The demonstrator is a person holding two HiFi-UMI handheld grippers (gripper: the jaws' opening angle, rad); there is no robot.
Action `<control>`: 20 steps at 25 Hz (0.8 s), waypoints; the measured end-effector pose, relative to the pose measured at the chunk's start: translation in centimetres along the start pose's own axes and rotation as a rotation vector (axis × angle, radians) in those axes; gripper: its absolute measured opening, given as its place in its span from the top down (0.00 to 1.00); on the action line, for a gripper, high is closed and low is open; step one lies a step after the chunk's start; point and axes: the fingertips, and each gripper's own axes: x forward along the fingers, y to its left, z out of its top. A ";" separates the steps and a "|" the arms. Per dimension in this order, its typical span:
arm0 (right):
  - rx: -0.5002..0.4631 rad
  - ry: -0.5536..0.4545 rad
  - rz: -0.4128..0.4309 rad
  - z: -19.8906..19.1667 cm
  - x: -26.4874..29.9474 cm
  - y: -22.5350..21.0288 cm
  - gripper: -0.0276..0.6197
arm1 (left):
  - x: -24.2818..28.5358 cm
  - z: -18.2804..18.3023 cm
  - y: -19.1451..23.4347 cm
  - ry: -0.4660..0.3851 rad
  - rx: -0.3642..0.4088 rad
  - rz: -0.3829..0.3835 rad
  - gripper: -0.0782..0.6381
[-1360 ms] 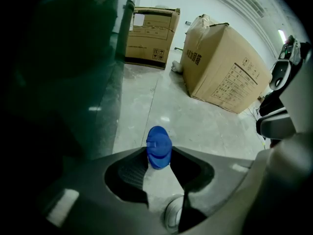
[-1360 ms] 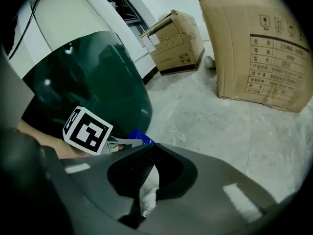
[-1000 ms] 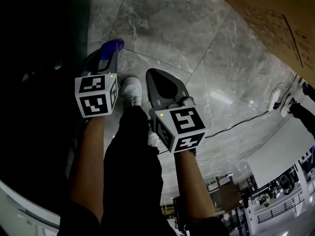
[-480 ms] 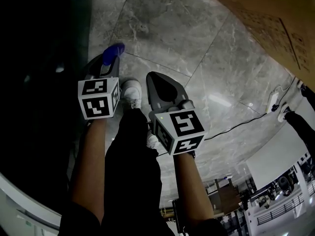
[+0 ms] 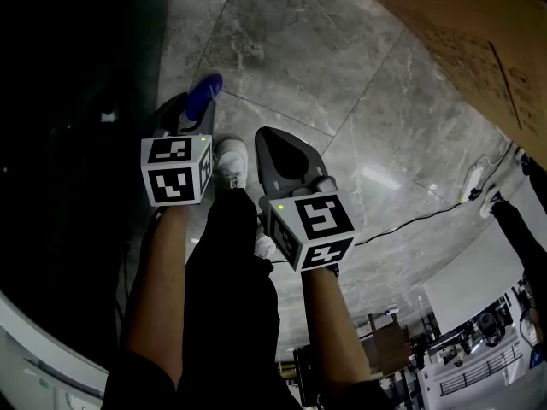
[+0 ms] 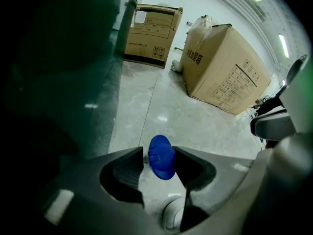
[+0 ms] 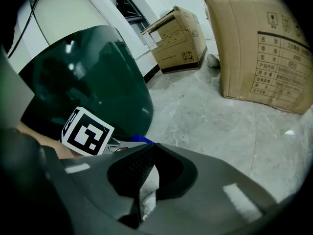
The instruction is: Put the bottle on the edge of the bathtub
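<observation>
Clasping blue bottle (image 6: 162, 159) (probably), left tongs (image 6: 159, 152)

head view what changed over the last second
Very little. The left gripper, shut on the blue bottle, drifted slightly right in the picture, though part of that may be the camera shifting. Nothing was taken hold of or let go. The right gripper stayed shut and empty beside it.

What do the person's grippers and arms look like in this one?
The left gripper and right gripper are both dark grey plastic shells that taper to two jaws with black ribbed pads. Each carries a white cube printed with black square markers, with a small green light by it. The forearms show no sleeves.
</observation>
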 end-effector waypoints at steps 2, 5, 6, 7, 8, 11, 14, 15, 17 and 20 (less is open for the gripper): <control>0.000 -0.001 0.001 0.2 -0.2 0.0 0.94 | -0.2 0.1 -0.1 0.002 0.001 0.000 0.64; 0.002 -0.004 0.004 0.5 -0.2 0.1 0.94 | -0.3 0.2 -0.3 0.004 0.002 0.000 0.64; 0.002 -0.006 0.004 0.6 -0.3 0.1 0.94 | -0.3 0.2 -0.3 0.005 0.002 -0.001 0.64; 0.001 -0.007 0.004 0.7 -0.3 0.1 0.94 | -0.4 0.3 -0.4 0.005 0.005 -0.002 0.64; -0.002 -0.008 0.006 0.8 -0.4 0.1 0.94 | -0.4 0.3 -0.5 0.005 0.007 -0.002 0.64; -0.012 -0.005 0.009 0.8 -0.7 0.3 0.94 | -0.8 0.3 -0.7 0.005 0.010 0.000 0.63; -0.015 -0.008 0.008 1.1 -1.1 0.4 0.94 | -1.2 0.6 -1.0 0.000 0.013 0.001 0.63; -0.017 -0.010 0.009 1.2 -1.2 0.4 0.94 | -1.3 0.6 -1.1 -0.001 0.013 0.001 0.63; -0.022 -0.012 0.013 1.3 -1.5 0.6 0.94 | -1.5 0.7 -1.2 -0.003 0.013 0.004 0.63; -0.027 -0.011 0.017 1.4 -2.0 0.7 0.94 | -2.1 0.9 -1.3 -0.009 0.005 0.010 0.63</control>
